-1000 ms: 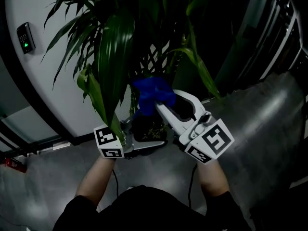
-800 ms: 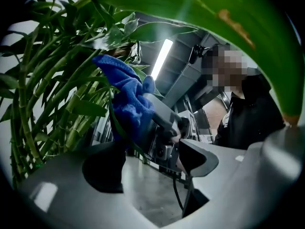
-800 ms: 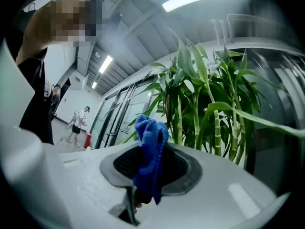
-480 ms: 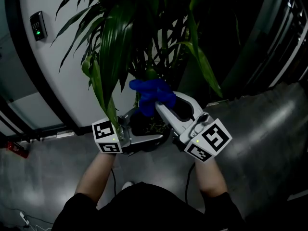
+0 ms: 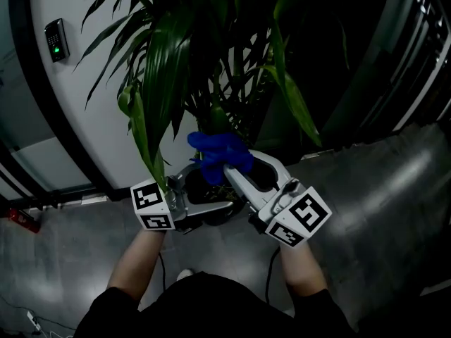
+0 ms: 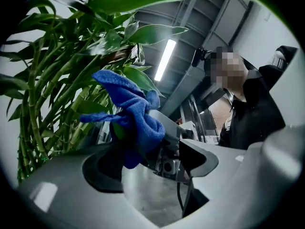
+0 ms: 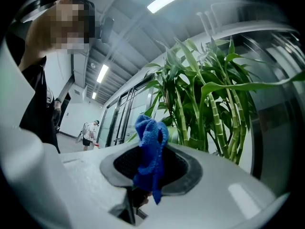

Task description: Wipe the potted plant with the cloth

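- Head view: right gripper [image 5: 227,164] is clamped on a bunched blue cloth [image 5: 218,150], reaching up from the near right into the lower leaves of the potted plant [image 5: 165,69]. I'd say it's held high so the cloth meets the foliage.
- Cloth sits mid-scene, just below the drooping leaves and above the dark base of the plant.
- Left gripper [image 5: 211,189] is low on the near left, just beside the right one, probably ready to steady a leaf.
- Left gripper view: jaws well apart with nothing gripped. The cloth and the right gripper's tip show across the gap, and a bit of green peeks out of the cloth's folds, likely a leaf wrapped in it.
- Right gripper view: jaws tight on the cloth, its fuzzy crumpled top sticking up past them. Green jointed stalks [image 7: 214,113] stand far right, apart from the cloth.
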### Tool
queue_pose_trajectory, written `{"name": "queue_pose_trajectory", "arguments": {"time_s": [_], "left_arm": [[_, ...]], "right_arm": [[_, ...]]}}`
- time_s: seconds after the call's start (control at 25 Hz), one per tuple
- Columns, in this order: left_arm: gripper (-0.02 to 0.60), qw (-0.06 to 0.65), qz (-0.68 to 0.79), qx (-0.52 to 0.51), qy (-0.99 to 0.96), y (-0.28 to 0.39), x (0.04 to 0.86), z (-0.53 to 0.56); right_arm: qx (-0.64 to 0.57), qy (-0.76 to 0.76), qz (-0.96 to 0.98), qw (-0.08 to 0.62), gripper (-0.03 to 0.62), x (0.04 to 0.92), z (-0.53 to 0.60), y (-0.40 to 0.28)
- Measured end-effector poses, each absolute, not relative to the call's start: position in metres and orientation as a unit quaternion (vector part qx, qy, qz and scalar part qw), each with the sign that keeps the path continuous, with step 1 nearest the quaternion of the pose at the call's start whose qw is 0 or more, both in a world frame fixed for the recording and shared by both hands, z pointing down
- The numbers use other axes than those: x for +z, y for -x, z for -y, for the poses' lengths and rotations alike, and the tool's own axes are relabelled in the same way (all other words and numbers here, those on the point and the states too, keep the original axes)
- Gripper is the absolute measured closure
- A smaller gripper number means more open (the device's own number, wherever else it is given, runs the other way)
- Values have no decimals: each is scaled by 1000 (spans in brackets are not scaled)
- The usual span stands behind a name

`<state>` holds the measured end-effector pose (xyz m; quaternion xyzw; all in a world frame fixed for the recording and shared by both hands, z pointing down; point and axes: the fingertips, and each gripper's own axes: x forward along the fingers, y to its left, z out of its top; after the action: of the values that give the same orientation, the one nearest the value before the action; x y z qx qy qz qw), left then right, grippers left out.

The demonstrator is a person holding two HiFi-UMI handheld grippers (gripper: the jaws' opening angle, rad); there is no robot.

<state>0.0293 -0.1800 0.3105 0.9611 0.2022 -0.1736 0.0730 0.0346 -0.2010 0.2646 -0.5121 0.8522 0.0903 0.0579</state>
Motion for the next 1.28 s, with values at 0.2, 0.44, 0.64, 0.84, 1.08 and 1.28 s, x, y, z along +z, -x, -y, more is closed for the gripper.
{"name": "queue_pose_trajectory", "arguments": {"time_s": [0.2,0.44,0.64,0.84,1.08,1.28], "left_arm": [[218,86,-211,-185,-956,-27,305,182],[218,88,-209,-185,-956,-25,306,187],[218,91,-207,-186,-956,-24,306,187],[218,85,-189,-183,-961,-24,309,192],[218,81,-172,-173,-966,-26,315,191],[218,90,-153,-169,-970,-30,326,189]], "right_arm": [[83,511,-854,53,482,274,195,-34],[81,515,-853,32,482,290,193,-32],[65,517,-853,27,482,302,193,-36],[57,515,-855,22,482,311,193,-38],[55,510,-858,11,482,321,188,-38],[60,510,-858,7,482,322,173,-48]]}}
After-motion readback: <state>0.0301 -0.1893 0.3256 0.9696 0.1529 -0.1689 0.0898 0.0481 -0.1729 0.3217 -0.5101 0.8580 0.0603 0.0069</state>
